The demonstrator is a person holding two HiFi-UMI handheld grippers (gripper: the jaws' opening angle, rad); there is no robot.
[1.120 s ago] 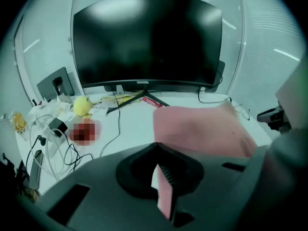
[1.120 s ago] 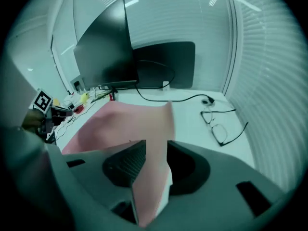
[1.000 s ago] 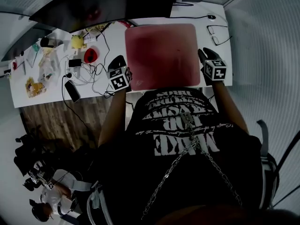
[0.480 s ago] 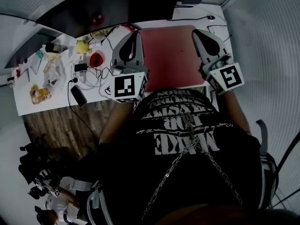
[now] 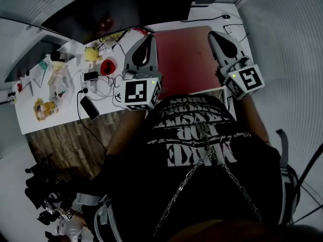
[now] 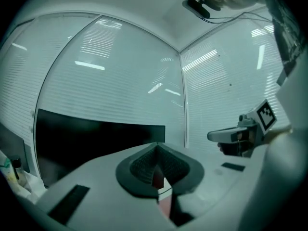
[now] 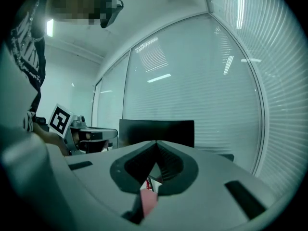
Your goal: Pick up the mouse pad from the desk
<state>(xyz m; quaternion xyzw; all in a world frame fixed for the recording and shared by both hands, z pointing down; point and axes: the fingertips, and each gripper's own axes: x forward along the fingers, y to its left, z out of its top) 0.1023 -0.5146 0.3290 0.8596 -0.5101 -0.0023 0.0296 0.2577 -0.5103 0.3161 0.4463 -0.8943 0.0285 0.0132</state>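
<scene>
The mouse pad (image 5: pixel 184 59), a red rounded rectangle, is held in the air, roughly level, in front of the person's torso. In the head view it covers the right part of the desk below.

1. Desk (image 5: pixel 53 112): a white top running from lower left to upper right in the head view, with a wood-pattern floor (image 5: pixel 75 140) at its near side.
2. Monitor (image 5: pixel 126 6): a dark panel at the far edge of the desk. It also appears as a black rectangle behind the jaws in both gripper views.
3. Person: a black printed shirt (image 5: pixel 194 135) fills the lower half of the head view.
4. Left gripper (image 5: pixel 149 38): it points away from the person along the pad's left edge. Its jaws are closed, with a red strip of the pad's edge pinched between them (image 6: pixel 157 178).
5. Right gripper (image 5: pixel 214 36): it points the same way along the pad's right edge. Its jaws are closed as well, and the pad's edge shows between and below them (image 7: pixel 148 200).
6. Marker cubes: one at the rear of the left gripper (image 5: pixel 137 94), one at the rear of the right (image 5: pixel 246 79).
7. Small items on the desk, left of the pad: a dark phone (image 5: pixel 89 107), tangled cables (image 5: pixel 101 82), a red object (image 5: pixel 107 66) and a yellow object (image 5: pixel 91 53).
</scene>
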